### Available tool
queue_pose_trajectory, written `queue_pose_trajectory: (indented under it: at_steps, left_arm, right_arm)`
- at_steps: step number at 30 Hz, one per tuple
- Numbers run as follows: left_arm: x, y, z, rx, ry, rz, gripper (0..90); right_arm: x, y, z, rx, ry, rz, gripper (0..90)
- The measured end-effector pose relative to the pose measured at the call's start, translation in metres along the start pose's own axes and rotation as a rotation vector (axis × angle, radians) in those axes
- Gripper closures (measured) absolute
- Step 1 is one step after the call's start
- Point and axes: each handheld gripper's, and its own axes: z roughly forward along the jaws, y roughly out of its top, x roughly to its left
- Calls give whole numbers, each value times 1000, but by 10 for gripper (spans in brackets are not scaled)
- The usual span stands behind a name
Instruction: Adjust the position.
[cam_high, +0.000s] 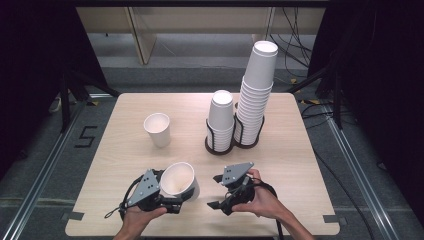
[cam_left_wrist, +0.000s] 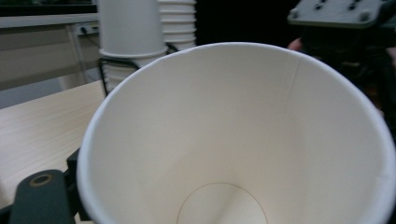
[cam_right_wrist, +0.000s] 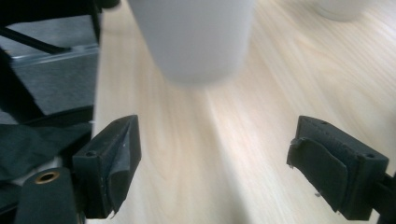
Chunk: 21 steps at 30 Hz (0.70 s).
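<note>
A white paper cup (cam_high: 179, 181) hangs tilted over the table's near edge, its mouth turned up and toward me, with my left gripper (cam_high: 176, 201) shut on its lower wall. In the left gripper view the cup's inside (cam_left_wrist: 233, 140) looms close, and one black jaw stands at its lower left. My right gripper (cam_high: 216, 191) rests just right of the cup, its jaws wide apart with nothing between them. In the right gripper view (cam_right_wrist: 229, 163) the held cup's blurred base (cam_right_wrist: 196, 42) sits ahead, above bare wood.
A single upright cup (cam_high: 158, 129) stands left of centre on the wooden table (cam_high: 125, 160). Two cup stacks in black wire holders stand at the back, a short one (cam_high: 220, 120) and a tall one (cam_high: 257, 92). Dark stands and cables flank the table.
</note>
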Motion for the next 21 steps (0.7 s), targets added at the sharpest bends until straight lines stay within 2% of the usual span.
queue_pose_trajectory:
  at_steps: [2, 3, 5, 10, 12, 16, 17, 20, 21]
  left_arm:
    - [7, 1, -3, 37, 57, 3, 140]
    - [12, 1, -4, 41, 89, 31, 140]
    - [21, 0, -6, 64, 139, 47, 140]
    - [43, -6, -12, 112, 262, 51, 140]
    - [51, -8, -13, 125, 292, 49, 140]
    - [67, -13, -19, 139, 368, 18, 140]
    - [70, -14, -21, 141, 379, 8, 140]
    - [78, -16, -24, 151, 410, -3, 140]
    - [81, -16, -25, 155, 426, -8, 139]
  right_arm:
    - [-2, -4, -5, 4, -25, 17, 177]
    - [-4, -7, -8, 3, -30, 23, 178]
    - [-6, -11, -14, 2, -61, 36, 181]
    - [-10, -21, -26, -3, -119, 67, 192]
    - [-11, -25, -29, 10, -151, 90, 191]
    - [-16, -36, -35, 16, -235, 140, 182]
    - [-17, -38, -37, 9, -242, 163, 182]
    - [-18, -42, -44, 3, -268, 180, 181]
    - [-17, -43, -44, -1, -271, 200, 181]
